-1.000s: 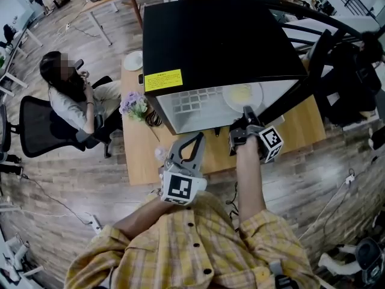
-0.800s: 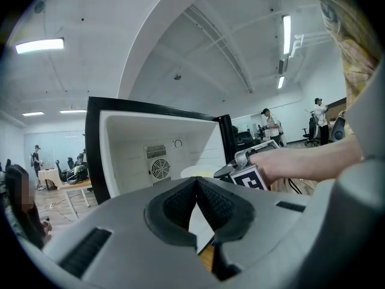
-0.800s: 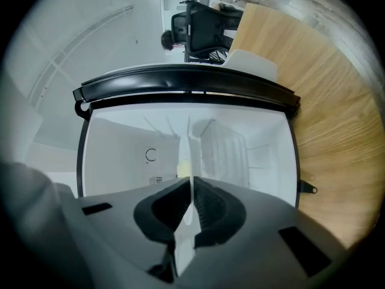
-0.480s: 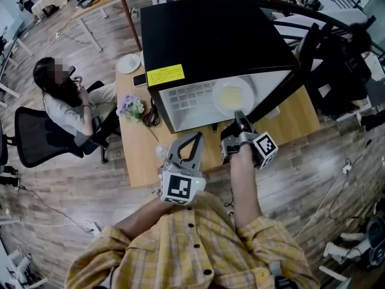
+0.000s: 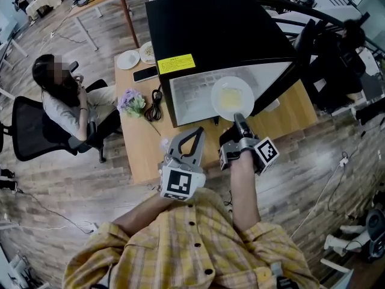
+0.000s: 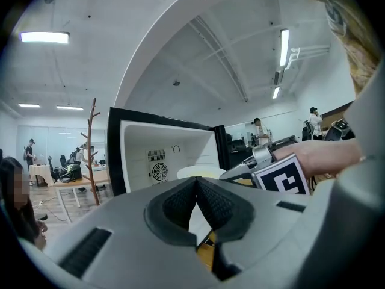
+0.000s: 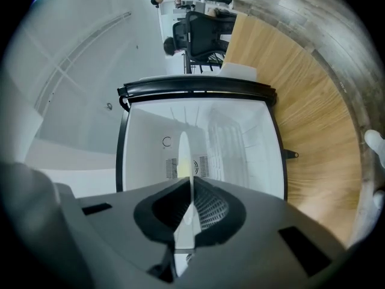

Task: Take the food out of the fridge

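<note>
A black mini fridge (image 5: 222, 29) stands on the wooden table (image 5: 144, 149) with its door swung open to the right. My right gripper (image 5: 239, 118) is shut on the near rim of a white plate (image 5: 231, 96) of pale yellow food, held level at the mouth of the white interior. The right gripper view shows that plate (image 7: 184, 155) edge-on between the pads, with the fridge cavity (image 7: 228, 137) behind. My left gripper (image 5: 197, 132) hangs shut and empty, left of the right one and short of the fridge. In the left gripper view the plate (image 6: 201, 172) sits before the fridge (image 6: 138, 155).
A person (image 5: 66, 101) sits in an office chair (image 5: 30, 128) at the table's left end. Purple flowers (image 5: 133, 103), a black cable (image 5: 156, 110), a phone (image 5: 146, 73) and two small plates (image 5: 128, 59) lie left of the fridge. The open door (image 5: 289, 71) juts out on the right.
My right gripper has drawn the plate back toward me and slightly up, from inside the fridge to its opening. The left gripper has shifted a little.
</note>
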`<state>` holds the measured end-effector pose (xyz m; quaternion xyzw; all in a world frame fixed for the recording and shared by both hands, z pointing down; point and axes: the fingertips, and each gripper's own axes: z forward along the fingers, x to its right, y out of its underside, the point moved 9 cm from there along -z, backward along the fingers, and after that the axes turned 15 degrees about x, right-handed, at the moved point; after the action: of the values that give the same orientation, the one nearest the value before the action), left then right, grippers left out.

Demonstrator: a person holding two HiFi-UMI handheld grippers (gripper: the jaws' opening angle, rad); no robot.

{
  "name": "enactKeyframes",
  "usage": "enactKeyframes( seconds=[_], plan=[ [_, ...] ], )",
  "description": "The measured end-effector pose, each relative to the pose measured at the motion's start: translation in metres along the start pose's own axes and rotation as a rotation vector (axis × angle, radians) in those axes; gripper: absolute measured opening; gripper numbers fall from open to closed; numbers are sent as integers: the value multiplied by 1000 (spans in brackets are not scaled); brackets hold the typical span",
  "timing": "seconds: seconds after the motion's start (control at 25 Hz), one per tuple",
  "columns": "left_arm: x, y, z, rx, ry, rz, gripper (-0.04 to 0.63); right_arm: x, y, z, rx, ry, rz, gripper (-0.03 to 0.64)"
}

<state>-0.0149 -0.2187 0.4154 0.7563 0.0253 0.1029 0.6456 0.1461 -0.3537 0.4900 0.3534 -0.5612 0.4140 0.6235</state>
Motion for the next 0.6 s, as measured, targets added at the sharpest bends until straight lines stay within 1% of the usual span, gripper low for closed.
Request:
enactKeyframes(
  seconds=[0.2, 0.6],
  plan=[
    [-4, -4, -8, 22, 9, -22, 8, 3, 9, -25, 14, 27, 15, 17],
    [-9, -11, -27, 53, 37, -52, 8, -12, 35, -73, 7, -14, -6, 17]
  ],
)
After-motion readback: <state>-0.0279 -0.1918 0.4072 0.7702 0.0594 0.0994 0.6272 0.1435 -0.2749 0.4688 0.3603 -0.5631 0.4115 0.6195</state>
